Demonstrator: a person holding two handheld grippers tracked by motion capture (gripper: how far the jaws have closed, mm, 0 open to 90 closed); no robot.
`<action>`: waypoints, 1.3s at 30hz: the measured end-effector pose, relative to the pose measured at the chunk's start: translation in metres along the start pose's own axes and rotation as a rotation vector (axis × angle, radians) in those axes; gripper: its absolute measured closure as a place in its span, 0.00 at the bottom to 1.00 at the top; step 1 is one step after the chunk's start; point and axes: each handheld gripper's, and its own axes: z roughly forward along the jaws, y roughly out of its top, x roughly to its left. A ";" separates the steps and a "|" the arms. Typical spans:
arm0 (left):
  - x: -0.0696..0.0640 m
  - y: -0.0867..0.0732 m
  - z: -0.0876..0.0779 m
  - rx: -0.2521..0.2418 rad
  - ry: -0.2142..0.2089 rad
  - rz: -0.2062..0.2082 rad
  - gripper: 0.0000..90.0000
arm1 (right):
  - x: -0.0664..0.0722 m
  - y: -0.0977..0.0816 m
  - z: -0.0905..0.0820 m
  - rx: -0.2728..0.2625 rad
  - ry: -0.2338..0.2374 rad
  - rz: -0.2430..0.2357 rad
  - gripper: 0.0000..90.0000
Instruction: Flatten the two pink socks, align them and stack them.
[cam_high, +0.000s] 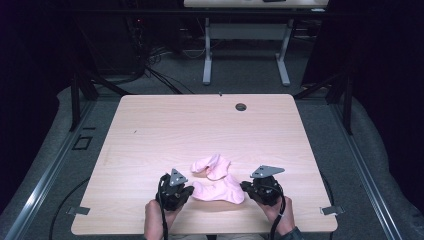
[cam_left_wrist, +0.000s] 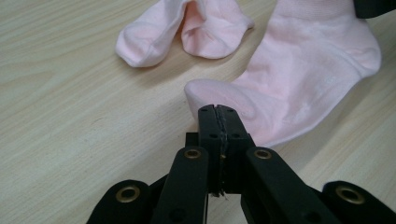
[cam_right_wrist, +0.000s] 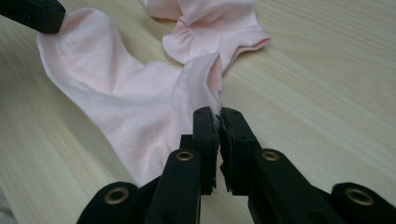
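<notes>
The left hand-held gripper (cam_left_wrist: 218, 112) and the right hand-held gripper (cam_right_wrist: 218, 116) are each pinching opposite ends of the near pink sock (cam_high: 220, 191), likely to stretch it flat on the counter (cam_high: 165, 130).

Table brightly lit from above, surroundings dark, pictures sharp.

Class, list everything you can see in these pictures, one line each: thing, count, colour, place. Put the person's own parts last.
near sock: one, pale pink, flat at the table's front, stretched between both claws
far sock: one, pale pink, crumpled just behind the first
table: one, light wood, centre
second table: one, white-legged, background
left claw: one, black, shut on the near sock's toe
right claw: one, black, shut on its cuff edge
hands: two, bottom edge
</notes>
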 end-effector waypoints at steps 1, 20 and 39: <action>0.001 -0.001 0.000 0.002 0.002 0.005 1.00 | 0.002 -0.002 -0.003 0.012 -0.015 0.008 0.94; 0.009 -0.007 0.010 0.078 -0.001 -0.038 0.60 | 0.001 0.005 0.020 0.094 0.040 0.016 0.63; -0.003 -0.013 0.023 0.116 0.033 0.053 0.99 | 0.012 0.003 0.037 0.142 0.014 -0.019 0.99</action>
